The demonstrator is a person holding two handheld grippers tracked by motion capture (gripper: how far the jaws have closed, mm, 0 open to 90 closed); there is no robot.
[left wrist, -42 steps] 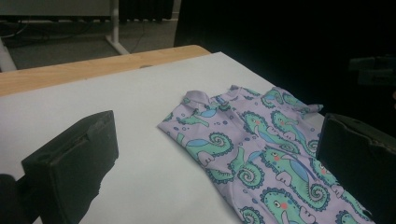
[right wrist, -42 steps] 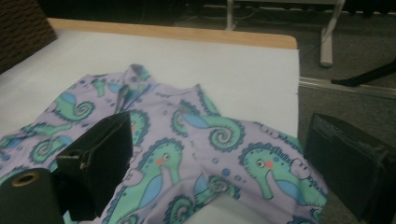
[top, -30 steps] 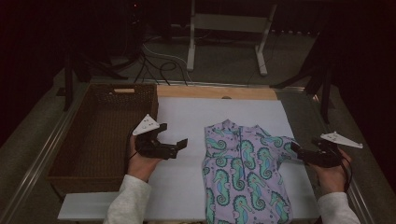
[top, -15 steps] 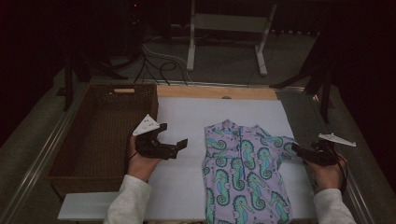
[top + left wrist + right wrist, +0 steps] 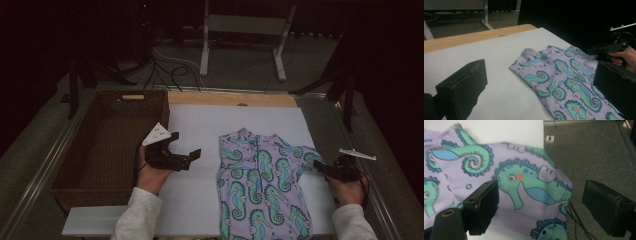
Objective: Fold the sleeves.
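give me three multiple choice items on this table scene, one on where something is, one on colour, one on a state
1. Where is the wicker basket?
A. at the table's left side, left of the left tongs
B. on top of the garment
C. beside the right tongs

2. What colour is the garment?
A. plain red
B. lilac with green seahorses
C. black and white stripes

3. How do the right tongs stand?
A. shut on the basket rim
B. shut with nothing between
C. open, jaws either side of the sleeve end

Answers:
1 A, the high view shows it at the left edge.
2 B, the print is clear in the left gripper view.
3 C, the right gripper view shows a wide gap, with the pads off the cloth.
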